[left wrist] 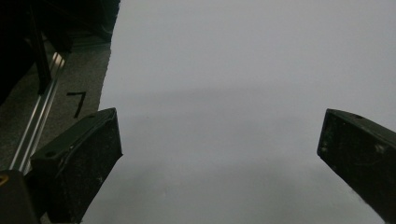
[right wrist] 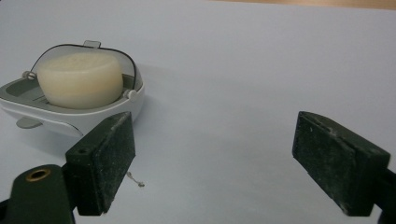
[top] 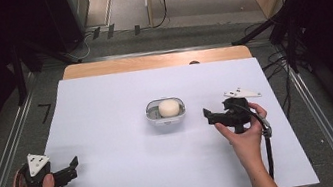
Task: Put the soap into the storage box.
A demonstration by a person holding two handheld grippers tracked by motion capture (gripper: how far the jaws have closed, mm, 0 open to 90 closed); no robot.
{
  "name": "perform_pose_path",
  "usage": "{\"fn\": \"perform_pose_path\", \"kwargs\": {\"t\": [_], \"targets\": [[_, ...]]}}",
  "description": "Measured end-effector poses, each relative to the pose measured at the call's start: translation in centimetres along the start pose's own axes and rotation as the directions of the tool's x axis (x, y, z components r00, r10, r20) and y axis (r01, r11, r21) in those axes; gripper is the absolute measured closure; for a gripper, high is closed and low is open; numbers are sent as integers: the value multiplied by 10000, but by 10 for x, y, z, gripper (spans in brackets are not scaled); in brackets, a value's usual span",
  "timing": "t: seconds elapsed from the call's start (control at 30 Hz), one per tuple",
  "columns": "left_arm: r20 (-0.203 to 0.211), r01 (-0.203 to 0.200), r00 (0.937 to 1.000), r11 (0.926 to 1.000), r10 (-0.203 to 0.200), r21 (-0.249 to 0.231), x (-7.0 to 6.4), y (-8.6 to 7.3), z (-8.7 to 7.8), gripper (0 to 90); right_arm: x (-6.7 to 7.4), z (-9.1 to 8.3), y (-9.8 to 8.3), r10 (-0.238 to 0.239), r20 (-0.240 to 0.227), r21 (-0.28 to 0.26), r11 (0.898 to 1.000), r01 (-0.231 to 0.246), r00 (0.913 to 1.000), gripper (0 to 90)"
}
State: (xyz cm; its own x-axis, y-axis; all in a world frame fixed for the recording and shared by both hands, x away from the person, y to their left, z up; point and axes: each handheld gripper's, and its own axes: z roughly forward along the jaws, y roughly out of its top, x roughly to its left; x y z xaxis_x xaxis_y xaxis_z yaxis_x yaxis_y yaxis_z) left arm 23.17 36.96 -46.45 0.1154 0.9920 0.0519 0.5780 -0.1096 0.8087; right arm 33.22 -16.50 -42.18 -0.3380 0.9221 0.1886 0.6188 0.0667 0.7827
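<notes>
A small white dish point(top: 167, 118) with a wire bail sits at the middle of the white sheet, holding a round cream-coloured block point(top: 168, 108). My right gripper point(top: 210, 116) is held just right of the dish, pointing left toward it and apart from it. In the right gripper view the dish point(right wrist: 70, 114) and block point(right wrist: 80, 80) lie ahead at the left, beyond the left jaw, and my right gripper point(right wrist: 219, 158) stands open with only bare sheet between its jaws. My left gripper point(top: 71, 168) rests near the sheet's front left corner, and in its own view it point(left wrist: 219, 149) is open over blank sheet.
The white sheet point(top: 118, 182) covers a wooden table whose far edge point(top: 149, 62) shows. Metal rails point(top: 6, 149) run along both sides, with a black "7" mark point(top: 46, 111) at the left. Black stands and cables point(top: 281, 62) crowd the far right corner.
</notes>
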Motion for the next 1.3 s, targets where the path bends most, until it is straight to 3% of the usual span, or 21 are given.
{"fn": "perform_pose_path", "kwargs": {"t": [0.77, 1.3], "targets": [[-50, -62, 10000, 10000, 62, -31, -1, 0, 0, 3, -48, -21, -36, 652, 344, -92, 9978, -649, 9973, 131], [-42, -63, 10000, 10000, 63, -50, -1, 0, -1, 3, -79, -42, -56, 874, 873, -200, 9961, -859, 9923, 130]]}}
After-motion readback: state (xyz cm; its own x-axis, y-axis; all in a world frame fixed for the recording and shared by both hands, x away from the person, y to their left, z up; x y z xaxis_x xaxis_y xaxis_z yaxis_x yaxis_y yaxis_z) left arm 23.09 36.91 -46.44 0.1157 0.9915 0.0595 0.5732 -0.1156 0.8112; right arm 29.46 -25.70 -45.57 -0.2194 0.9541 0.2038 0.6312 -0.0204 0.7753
